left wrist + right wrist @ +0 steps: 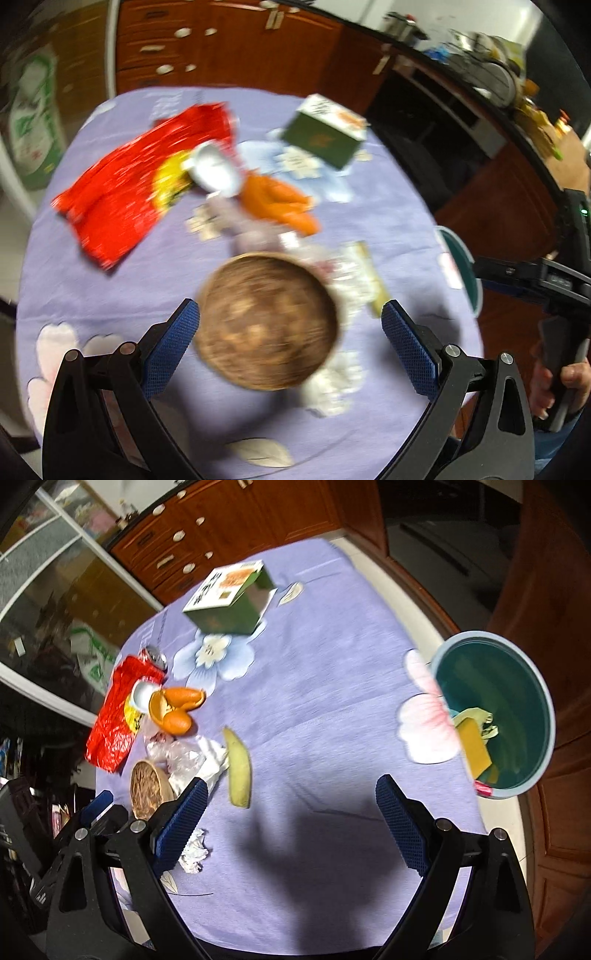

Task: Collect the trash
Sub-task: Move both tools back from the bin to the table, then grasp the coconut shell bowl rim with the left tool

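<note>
Trash is seen to be only partly collected: the teal bin [517,686], standing off the table edge ahead and to the right of the right gripper [291,819], already holds a yellow sponge-like piece [474,749], some pale green scraps [484,720] and a darker item that cannot be made out, while most of the litter is left on the purple tablecloth [332,664]. Ahead and to the left of the right gripper, a red foil bag [114,716], a green carton [229,598], a crushed can [157,657], orange peel [177,709], clear plastic wrap [177,757], a pale green rind [238,768] and a crumpled tissue [194,853] remain to be gathered. A woven wooden bowl [267,321] is framed directly between the spread fingers of the left gripper [290,325]; whether it holds anything cannot be told through the blur. Both grippers are held wide apart, with nothing grasped in either.
</note>
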Tool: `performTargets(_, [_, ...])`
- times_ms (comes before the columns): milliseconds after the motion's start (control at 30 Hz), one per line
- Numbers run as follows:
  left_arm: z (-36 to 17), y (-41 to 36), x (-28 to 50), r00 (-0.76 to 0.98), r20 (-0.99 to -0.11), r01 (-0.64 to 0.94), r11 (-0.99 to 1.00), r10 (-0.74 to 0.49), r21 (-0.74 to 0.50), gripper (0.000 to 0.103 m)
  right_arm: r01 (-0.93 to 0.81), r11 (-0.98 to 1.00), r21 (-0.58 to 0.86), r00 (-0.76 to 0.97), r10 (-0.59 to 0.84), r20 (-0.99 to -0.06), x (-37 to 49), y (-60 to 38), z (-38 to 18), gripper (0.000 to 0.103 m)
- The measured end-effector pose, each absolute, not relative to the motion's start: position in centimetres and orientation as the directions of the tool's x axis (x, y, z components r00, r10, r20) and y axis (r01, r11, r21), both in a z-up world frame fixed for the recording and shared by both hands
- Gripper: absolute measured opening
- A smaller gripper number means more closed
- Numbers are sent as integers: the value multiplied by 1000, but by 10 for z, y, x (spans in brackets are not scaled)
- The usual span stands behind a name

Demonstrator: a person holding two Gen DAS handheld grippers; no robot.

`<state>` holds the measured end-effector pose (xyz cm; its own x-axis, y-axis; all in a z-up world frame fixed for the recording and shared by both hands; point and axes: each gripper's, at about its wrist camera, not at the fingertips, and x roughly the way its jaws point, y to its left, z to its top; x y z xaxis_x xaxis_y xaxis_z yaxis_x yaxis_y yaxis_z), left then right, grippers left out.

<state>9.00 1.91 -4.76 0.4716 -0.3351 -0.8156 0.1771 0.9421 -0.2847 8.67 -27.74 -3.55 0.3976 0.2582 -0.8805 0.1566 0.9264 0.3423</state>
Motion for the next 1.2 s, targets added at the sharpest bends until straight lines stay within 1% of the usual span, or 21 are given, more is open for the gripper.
performTargets(133, [-66,41,92,458,-840,138,957,-290,-255,99,136,930,342,363,275,-890,96,-260,-45,88])
performTargets(367, [-91,54,97,417,-865,113,961,-277,-253,99,114,932,343,318,293,-902,112,-238,-56,88])
performTargets(633, [-99,45,108,420,-859,177,955,-292,-238,99,110,935,336,295,292,-910,125,-231,-64,88])
performTargets(700, [-99,41,110,424,-857,198,953,-293,-229,96,115,934,339,287,295,-911,127,-231,-67,88])
performTargets(733, [-99,39,111,428,-853,209,951,-298,-227,93,117,933,339,284,296,-912,128,-231,-69,88])
performTargets(800, [-98,33,111,432,-847,240,945,-310,-223,75,118,934,339,278,296,-914,129,-230,-71,88])
performTargets(833, [-97,30,111,428,-845,256,940,-321,-227,70,118,933,339,275,297,-914,130,-229,-72,88])
performTargets(900, [-97,22,109,422,-842,287,930,-336,-227,44,119,933,340,273,299,-915,131,-228,-72,88])
performTargets(933, [-97,19,107,424,-842,299,929,-334,-218,37,118,933,341,273,299,-914,132,-227,-72,88])
performTargets(967, [-97,17,107,420,-842,302,927,-338,-221,19,116,933,341,274,300,-914,132,-226,-72,88])
performTargets(1000, [-98,18,106,411,-840,299,923,-354,-242,15,114,933,342,277,301,-913,133,-225,-71,88])
performTargets(1067, [-97,23,104,408,-833,286,919,-374,-273,12,100,935,341,279,302,-911,134,-221,-69,88])
performTargets(1200, [-90,41,95,424,-838,265,932,-344,-249,10,53,937,347,285,318,-904,139,-205,-64,88])
